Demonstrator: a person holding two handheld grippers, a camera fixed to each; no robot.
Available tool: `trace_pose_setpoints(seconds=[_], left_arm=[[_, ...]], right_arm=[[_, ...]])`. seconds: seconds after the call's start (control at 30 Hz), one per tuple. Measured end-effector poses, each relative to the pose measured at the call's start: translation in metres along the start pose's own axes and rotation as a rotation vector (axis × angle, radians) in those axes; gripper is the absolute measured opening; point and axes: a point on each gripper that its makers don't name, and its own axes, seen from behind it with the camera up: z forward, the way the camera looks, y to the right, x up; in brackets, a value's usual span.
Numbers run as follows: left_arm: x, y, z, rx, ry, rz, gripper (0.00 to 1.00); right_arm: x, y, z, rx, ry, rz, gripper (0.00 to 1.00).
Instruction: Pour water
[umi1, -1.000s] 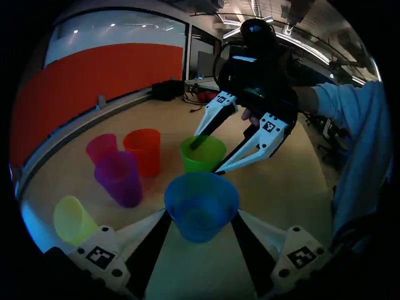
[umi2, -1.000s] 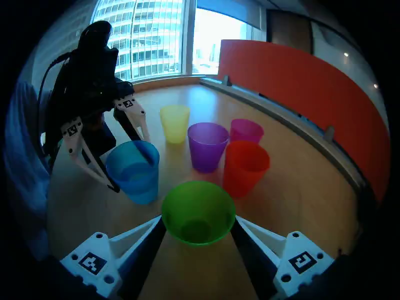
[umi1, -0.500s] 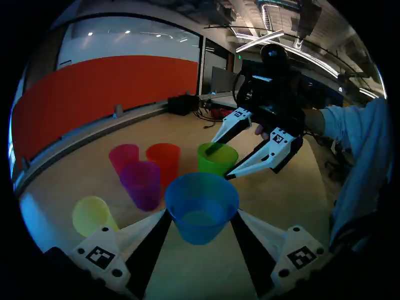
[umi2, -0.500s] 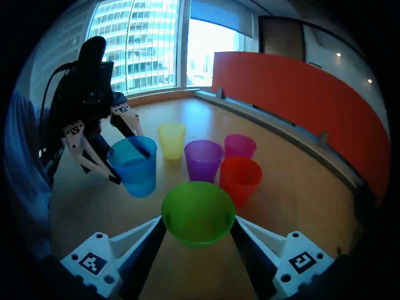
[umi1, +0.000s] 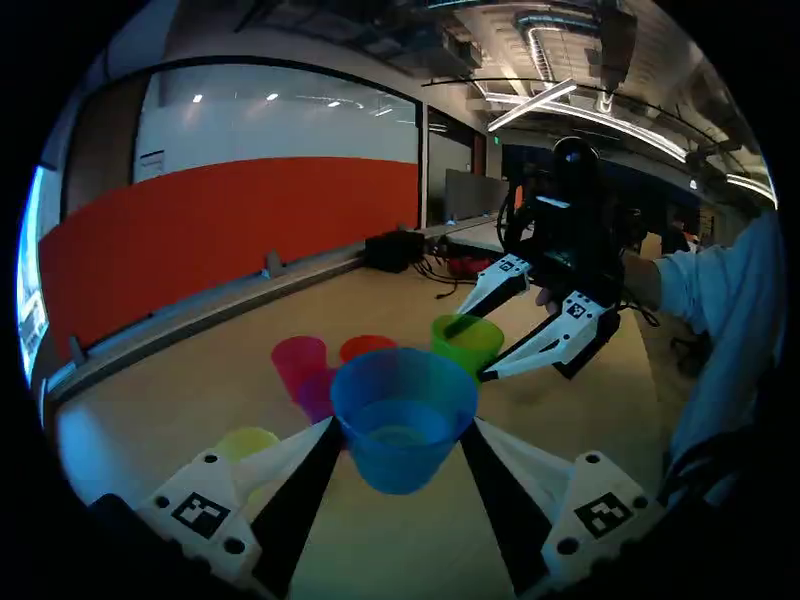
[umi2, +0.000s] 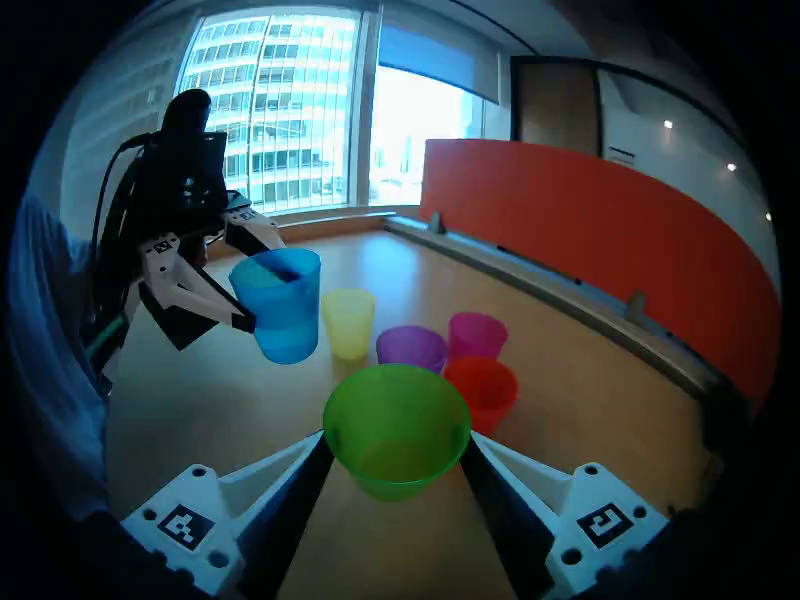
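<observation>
Left tongs (umi1: 402, 428) clamped on blue cup (umi1: 404, 462) holding water (umi1: 399, 436), right tongs (umi2: 397, 440) clamped on green cup (umi2: 396, 425), both above bench (umi2: 590, 390). Bring rims close, tilt blue slowly over green.

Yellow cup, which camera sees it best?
The right gripper view: the yellow cup stands whole and unblocked on the table. In the left gripper view, a white finger hides most of it.
</observation>
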Motion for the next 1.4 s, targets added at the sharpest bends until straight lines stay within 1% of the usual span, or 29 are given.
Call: trace_pose_setpoints(seconds=[0.3, 0.47, 0.67, 1.1, 1.4], left_arm=[[0.023, -0.010, -0.018, 0.028, 0.068, 0.003, 0.83], [0.035, -0.016, -0.026, 0.047, 0.102, 0.005, 0.82], [0.047, -0.020, -0.034, 0.059, 0.140, -0.001, 0.83], [0.063, -0.024, -0.047, 0.073, 0.195, -0.021, 0.83], [0.073, -0.026, -0.051, 0.083, 0.215, -0.008, 0.83]], right_arm=[[0.034, -0.006, -0.006, -0.013, 0.100, 0.012, 0.90], [0.051, -0.012, -0.009, -0.013, 0.147, 0.006, 0.90], [0.067, -0.018, -0.009, -0.015, 0.185, -0.007, 0.91], [0.091, -0.025, -0.012, -0.017, 0.258, -0.001, 0.91], [0.103, -0.029, -0.013, -0.013, 0.290, 0.002, 0.91]])
